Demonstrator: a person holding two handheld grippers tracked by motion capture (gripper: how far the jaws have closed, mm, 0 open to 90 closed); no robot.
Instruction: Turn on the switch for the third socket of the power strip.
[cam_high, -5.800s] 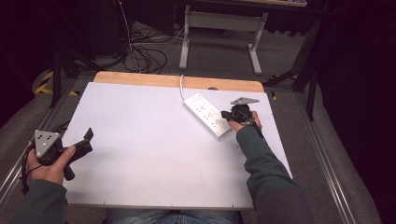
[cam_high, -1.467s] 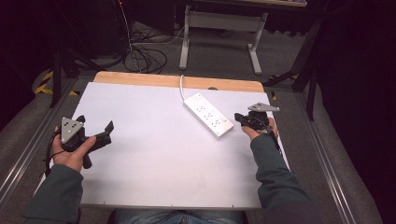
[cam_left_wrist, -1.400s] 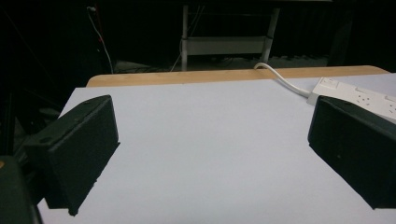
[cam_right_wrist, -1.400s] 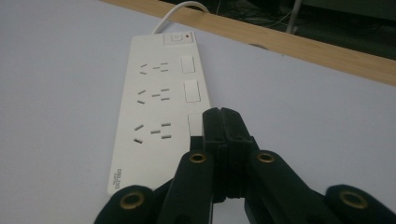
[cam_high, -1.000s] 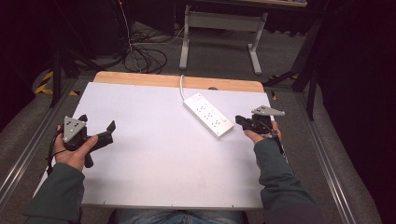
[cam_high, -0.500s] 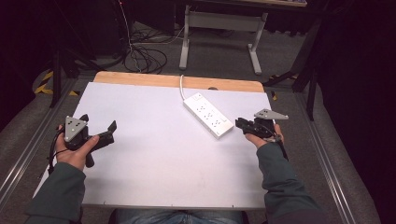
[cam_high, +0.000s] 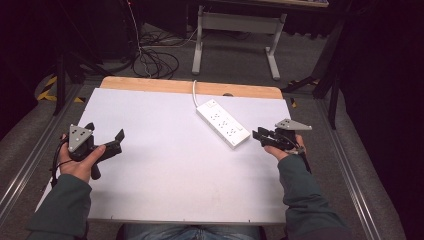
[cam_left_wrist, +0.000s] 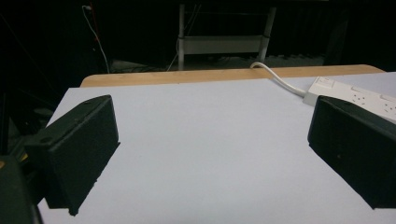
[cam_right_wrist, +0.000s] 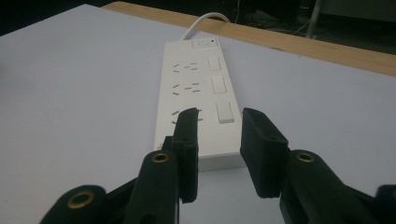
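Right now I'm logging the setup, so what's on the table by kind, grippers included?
White power strip: 1
Handheld grippers: 2, left gripper with jaws wide open, right gripper partly open just short of the strip's near end, nothing held
Total: 3

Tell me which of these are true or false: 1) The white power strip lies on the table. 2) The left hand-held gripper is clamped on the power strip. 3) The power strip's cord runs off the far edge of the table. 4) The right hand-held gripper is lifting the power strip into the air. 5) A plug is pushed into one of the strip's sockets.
1) True: the white power strip lies flat on the table.
2) False: the left hand-held gripper stands open, far from the strip.
3) True: the cord leads over the far edge.
4) False: the right hand-held gripper sits at the strip's near end, jaws just opened, gripping nothing.
5) False: the sockets look empty.
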